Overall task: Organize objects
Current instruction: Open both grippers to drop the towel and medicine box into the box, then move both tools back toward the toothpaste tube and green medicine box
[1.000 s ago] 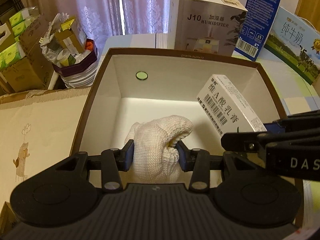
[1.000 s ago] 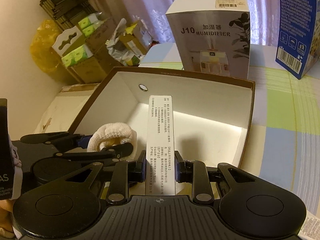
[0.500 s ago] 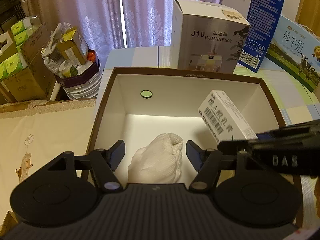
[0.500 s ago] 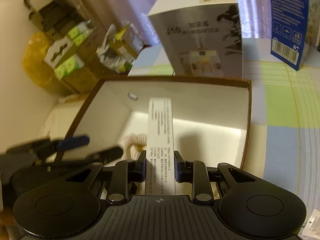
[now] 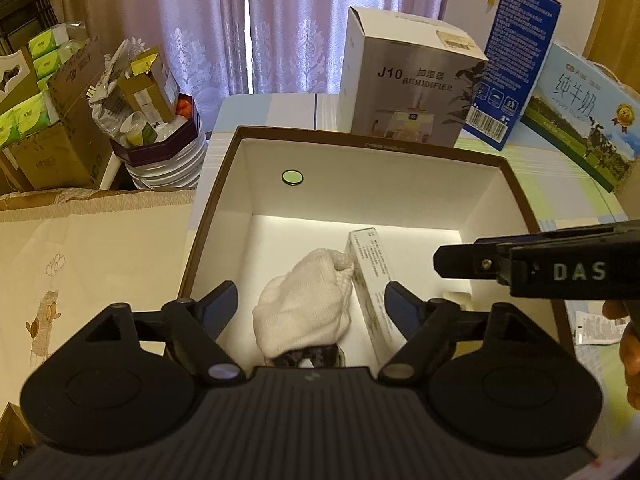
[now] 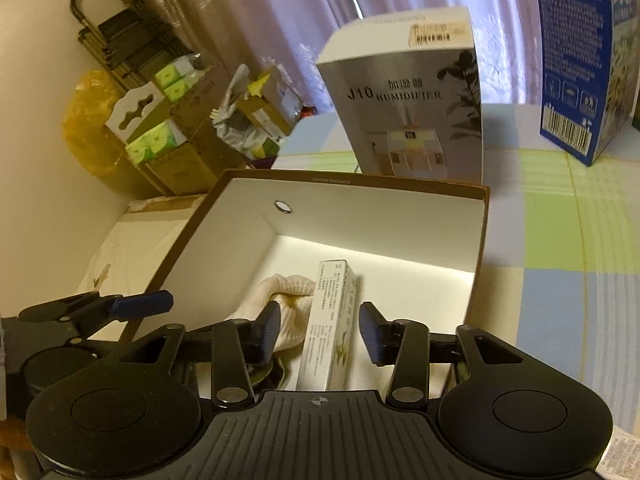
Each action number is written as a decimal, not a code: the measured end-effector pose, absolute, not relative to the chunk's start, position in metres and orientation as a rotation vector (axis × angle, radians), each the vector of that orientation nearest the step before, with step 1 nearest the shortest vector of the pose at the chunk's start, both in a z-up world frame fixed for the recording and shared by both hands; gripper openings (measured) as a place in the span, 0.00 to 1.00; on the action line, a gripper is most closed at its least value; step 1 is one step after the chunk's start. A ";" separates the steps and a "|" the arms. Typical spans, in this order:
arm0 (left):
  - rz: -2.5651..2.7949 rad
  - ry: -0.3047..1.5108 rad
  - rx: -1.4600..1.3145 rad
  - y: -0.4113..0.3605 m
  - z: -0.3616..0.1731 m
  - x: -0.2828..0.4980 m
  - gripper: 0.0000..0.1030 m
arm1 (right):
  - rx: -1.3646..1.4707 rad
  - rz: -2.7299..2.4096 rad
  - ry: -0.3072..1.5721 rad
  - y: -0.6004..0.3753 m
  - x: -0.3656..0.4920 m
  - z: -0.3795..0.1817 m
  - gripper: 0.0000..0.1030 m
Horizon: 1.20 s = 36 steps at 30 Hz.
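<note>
Your left tool [image 5: 310,306] hangs over the near edge of the open box [image 5: 372,148], its jaws spread wide with nothing pressed between them; they have just been opening. Below and between them lies the white knitted glove [image 5: 306,312], bunched up on the box floor near the front wall. Neither pad touches it.

Your right tool [image 6: 320,334] also hangs above the box, just right of the left one, and its jaws have just been opening too. The slim white carton [image 6: 330,328] stands between them, leaning lengthwise on the box floor, with a clear gap on each side, so you grip nothing. In the left wrist view the same carton [image 5: 370,280] lies just right of the glove, its upper end touching the glove's cuff. Something dark shows under the glove's near end; you cannot tell what it is.

The box has a brown rim, white inner walls and a small round green sticker [image 5: 292,177] on the far wall. It sits on a tabletop [image 6: 560,216] covered in a green and blue checked cloth. Behind it stands a humidifier box [image 5: 412,80], then a tall blue box [image 5: 516,64] and a milk carton [image 5: 580,116] to the right.
</note>
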<state>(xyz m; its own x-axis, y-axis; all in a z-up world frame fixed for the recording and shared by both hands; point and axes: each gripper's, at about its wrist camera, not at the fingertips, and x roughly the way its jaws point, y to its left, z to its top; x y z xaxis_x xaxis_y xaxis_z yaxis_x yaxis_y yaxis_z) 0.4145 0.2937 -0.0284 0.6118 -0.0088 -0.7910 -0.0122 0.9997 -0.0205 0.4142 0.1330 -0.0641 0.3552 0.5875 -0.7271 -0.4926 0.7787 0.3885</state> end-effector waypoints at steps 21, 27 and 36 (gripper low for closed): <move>0.025 0.863 -0.060 0.274 0.020 0.333 0.91 | 0.075 0.755 0.907 0.085 0.323 -0.024 0.61; 0.030 0.845 -0.077 0.265 0.029 0.306 0.94 | 0.082 0.755 0.907 0.070 0.299 -0.018 0.61; 0.034 0.859 -0.099 0.249 0.032 0.267 0.94 | 0.092 0.743 0.915 0.046 0.264 -0.016 0.62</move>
